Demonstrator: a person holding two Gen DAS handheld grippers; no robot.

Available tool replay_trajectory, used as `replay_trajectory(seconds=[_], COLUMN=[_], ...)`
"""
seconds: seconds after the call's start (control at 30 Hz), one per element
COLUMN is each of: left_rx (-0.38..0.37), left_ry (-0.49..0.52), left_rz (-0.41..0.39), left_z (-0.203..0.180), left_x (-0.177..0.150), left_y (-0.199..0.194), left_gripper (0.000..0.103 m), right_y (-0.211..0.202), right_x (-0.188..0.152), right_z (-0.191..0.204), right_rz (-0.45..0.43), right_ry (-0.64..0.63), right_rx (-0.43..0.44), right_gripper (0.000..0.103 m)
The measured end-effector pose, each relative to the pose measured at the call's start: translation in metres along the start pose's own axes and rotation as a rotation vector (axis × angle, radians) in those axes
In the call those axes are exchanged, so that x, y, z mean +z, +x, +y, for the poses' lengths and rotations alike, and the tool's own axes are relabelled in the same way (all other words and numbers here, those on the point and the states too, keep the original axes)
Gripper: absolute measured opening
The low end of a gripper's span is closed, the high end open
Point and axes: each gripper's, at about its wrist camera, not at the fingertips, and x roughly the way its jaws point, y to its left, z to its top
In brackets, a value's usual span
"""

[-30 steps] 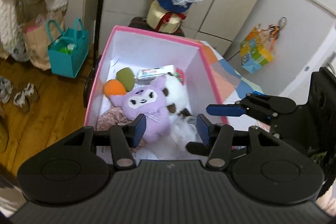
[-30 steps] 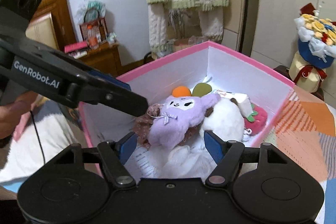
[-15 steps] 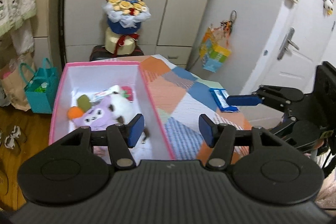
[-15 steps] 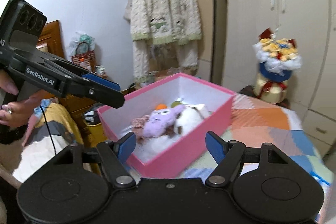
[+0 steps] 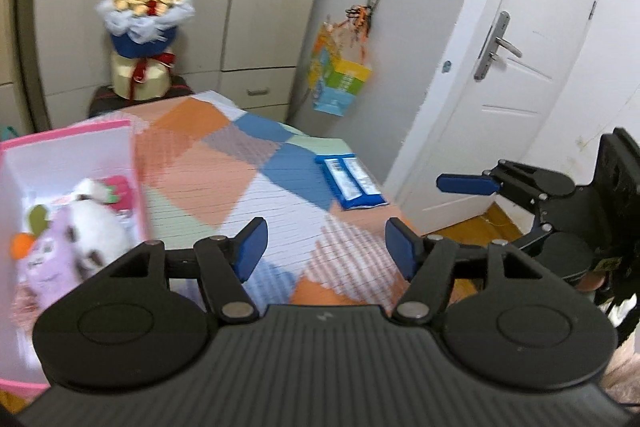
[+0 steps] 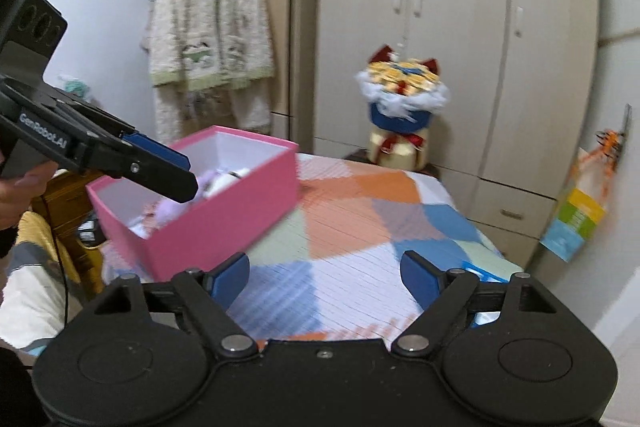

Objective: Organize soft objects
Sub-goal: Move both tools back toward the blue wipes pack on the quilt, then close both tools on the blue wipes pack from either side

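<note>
Both grippers have swung away from the pink box [image 6: 208, 211] to the patchwork quilt [image 5: 224, 187]. Left gripper [image 5: 323, 247] and right gripper [image 6: 325, 277] have just been opening, jaws wide and empty. At nine o'clock, the rectangular cardboard box holds a fuzzy purple plush [image 5: 48, 259] and a white plush [image 5: 96, 223], heaped.

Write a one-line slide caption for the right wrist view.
Open right tongs over patchwork bedspread; pink box of plush toys beyond.
</note>
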Motion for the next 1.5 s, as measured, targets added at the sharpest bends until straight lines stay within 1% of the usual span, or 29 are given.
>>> replay_trajectory(seconds=[0.07, 0.23, 0.33, 0.4, 0.47, 0.6, 0.73, 0.8, 0.9, 1.0, 1.07, 1.13, 1.2, 1.3, 1.5], left_rx=[-0.007, 0.026, 0.018, 0.020, 0.013, -0.006, -0.005, 0.003, -0.005, -0.009, -0.010, -0.002, -0.003, -0.004, -0.004], left_ry=[-0.011, -0.012, -0.029, -0.056, -0.077, -0.122, -0.148, -0.155, -0.175, -0.188, -0.209, -0.222, -0.223, -0.244, -0.220], left_rz=[-0.002, -0.008, -0.005, -0.014, -0.013, 0.020, 0.049, 0.076, 0.099, 0.130, 0.140, 0.134, 0.130, 0.154, 0.141], left_z=[-0.003, -0.010, -0.011, -0.012, -0.012, -0.011, -0.011, -0.012, -0.013, -0.013, -0.012, -0.011, -0.012, -0.010, -0.013], left_x=[0.001, 0.003, 0.005, 0.005, 0.003, 0.000, 0.001, 0.002, 0.006, 0.009, 0.011, 0.012, 0.012, 0.009, 0.007], left_y=[0.018, 0.064, 0.089, 0.104, 0.119, 0.152, 0.186, 0.204, 0.228, 0.253, 0.269, 0.279, 0.289, 0.302, 0.306], left_gripper=[0.066, 0.066, 0.066, 0.066, 0.066, 0.066, 0.065, 0.063, 0.063, 0.058, 0.054, 0.053, 0.048, 0.044, 0.042], right_y=[0.006, 0.027, 0.044, 0.056, 0.067, 0.089, 0.109, 0.118, 0.131, 0.144, 0.152, 0.158, 0.163, 0.169, 0.173], right_x=[-0.008, -0.030, -0.042, -0.048, -0.055, -0.063, -0.070, -0.073, -0.077, -0.081, -0.083, -0.084, -0.085, -0.087, -0.088], right_z=[-0.012, -0.042, -0.062, -0.074, -0.084, -0.100, -0.116, -0.124, -0.134, -0.140, -0.142, -0.143, -0.145, -0.145, -0.153], right_rz=[0.004, 0.014, 0.011, 0.023, 0.039, 0.059, 0.074, 0.083, 0.090, 0.106, 0.123, 0.134, 0.143, 0.161, 0.170], right_ry=[0.007, 0.022, 0.049, 0.065, 0.075, 0.073, 0.086, 0.108, 0.144, 0.160, 0.162, 0.162, 0.170, 0.174, 0.220], right_rx=[-0.022, -0.086, -0.098, -0.096, -0.113, -0.156, -0.167, -0.161, -0.137, -0.133, -0.142, -0.143, -0.138, -0.144, -0.122], right_gripper=[0.086, 0.086, 0.086, 0.086, 0.086, 0.086, 0.088, 0.088, 0.088, 0.089, 0.089, 0.090, 0.090, 0.092, 0.093])
